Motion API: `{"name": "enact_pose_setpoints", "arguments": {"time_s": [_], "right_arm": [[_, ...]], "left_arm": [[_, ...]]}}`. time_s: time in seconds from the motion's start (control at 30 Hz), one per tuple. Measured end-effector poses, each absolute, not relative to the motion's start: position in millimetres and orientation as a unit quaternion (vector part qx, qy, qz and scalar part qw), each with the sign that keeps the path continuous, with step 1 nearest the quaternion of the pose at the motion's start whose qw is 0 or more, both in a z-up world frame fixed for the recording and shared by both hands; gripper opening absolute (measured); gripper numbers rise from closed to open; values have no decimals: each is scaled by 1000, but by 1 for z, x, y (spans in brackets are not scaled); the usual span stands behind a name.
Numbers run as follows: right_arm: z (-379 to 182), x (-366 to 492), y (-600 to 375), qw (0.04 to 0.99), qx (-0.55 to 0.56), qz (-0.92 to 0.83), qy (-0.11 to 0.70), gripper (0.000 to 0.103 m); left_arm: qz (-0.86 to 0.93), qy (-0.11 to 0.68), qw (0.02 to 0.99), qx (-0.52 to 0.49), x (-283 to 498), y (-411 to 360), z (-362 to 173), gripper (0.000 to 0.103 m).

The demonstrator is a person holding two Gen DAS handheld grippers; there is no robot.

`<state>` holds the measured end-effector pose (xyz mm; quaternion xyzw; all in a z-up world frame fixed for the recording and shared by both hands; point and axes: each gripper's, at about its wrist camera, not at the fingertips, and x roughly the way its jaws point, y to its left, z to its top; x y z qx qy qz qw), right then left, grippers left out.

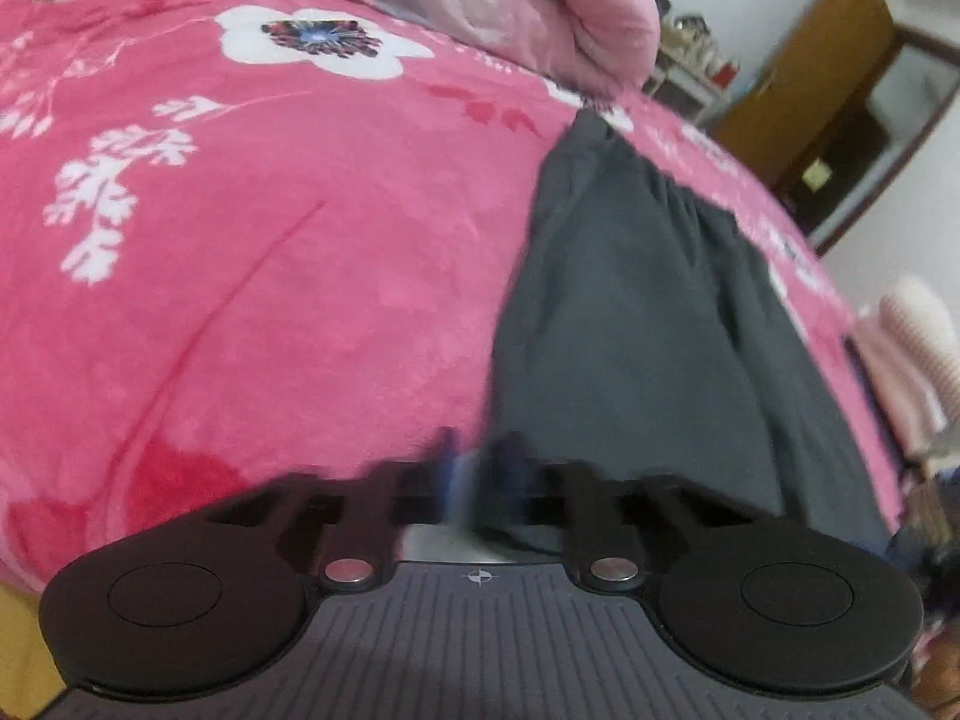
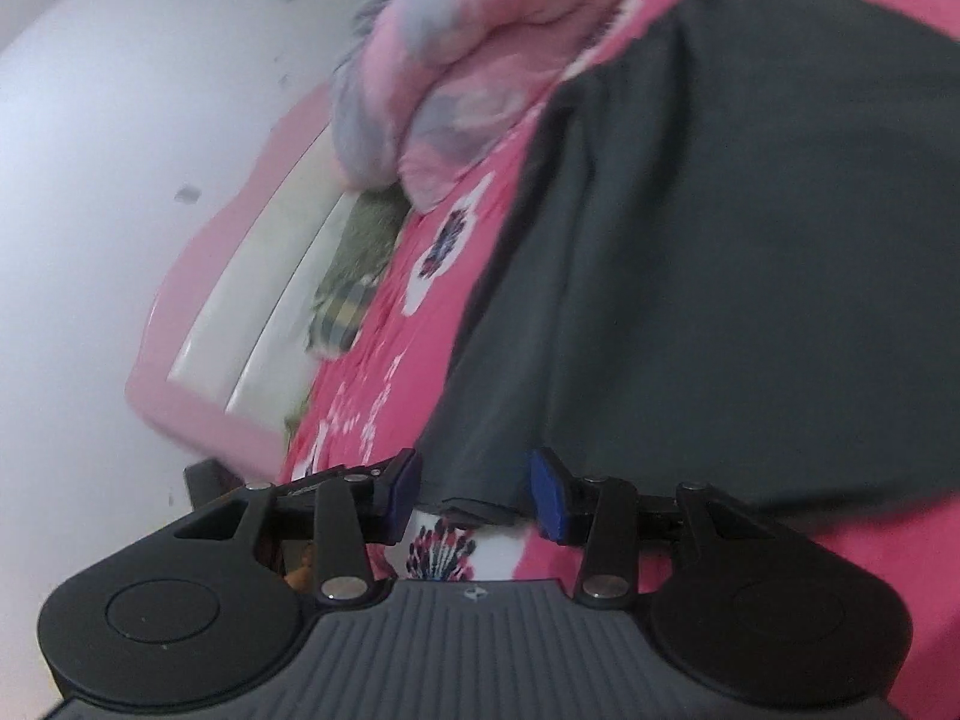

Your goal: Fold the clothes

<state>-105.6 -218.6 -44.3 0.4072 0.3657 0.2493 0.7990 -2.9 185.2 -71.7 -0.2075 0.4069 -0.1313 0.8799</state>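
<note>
A dark grey garment lies spread on a pink floral blanket, running away from me along the bed's right side. At the garment's near edge, my left gripper is blurred by motion; its blue pads sit close together and look shut on the hem. In the right wrist view the same garment fills the right half over the blanket. My right gripper is open, and the garment's near hem hangs between its blue pads without being pinched.
A folded pink-and-grey quilt sits at the head of the bed beside plaid fabric. A pink headboard meets the white wall. A wooden door and pale striped cloths lie past the bed's right edge.
</note>
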Motion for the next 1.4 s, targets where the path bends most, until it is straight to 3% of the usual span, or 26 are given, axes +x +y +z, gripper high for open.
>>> {"name": "enact_pose_setpoints", "arguments": {"time_s": [0.17,0.3,0.4,0.47,0.57,0.63,1.0,1.13,1.4], "right_arm": [[-58,-112,-220,797,418,227,371,44],[-63,-116,-223,799,425,218,366,44],[-67,-115,-220,801,421,222,364,44],[-69,-115,-218,800,420,224,366,44],[-75,-111,-213,800,415,217,375,44],[-76,-112,-212,801,413,214,376,44],[-78,-118,-218,811,399,196,380,44],[-80,-118,-218,814,392,190,384,44],[-42,-104,-146,874,185,254,370,44]], "left_arm": [[-153,379,883,-231,-10,194,-61,0],[-170,403,869,-232,-17,190,-61,2],[-166,412,863,-241,-25,189,-67,36],[-161,408,866,-239,-27,187,-71,37],[-157,408,866,-244,-26,183,-80,34],[-155,402,871,-237,-25,180,-80,0],[-75,277,915,-283,-1,249,-21,0],[-44,292,909,-294,23,276,-35,0],[-30,344,898,-273,44,292,-73,0]]}}
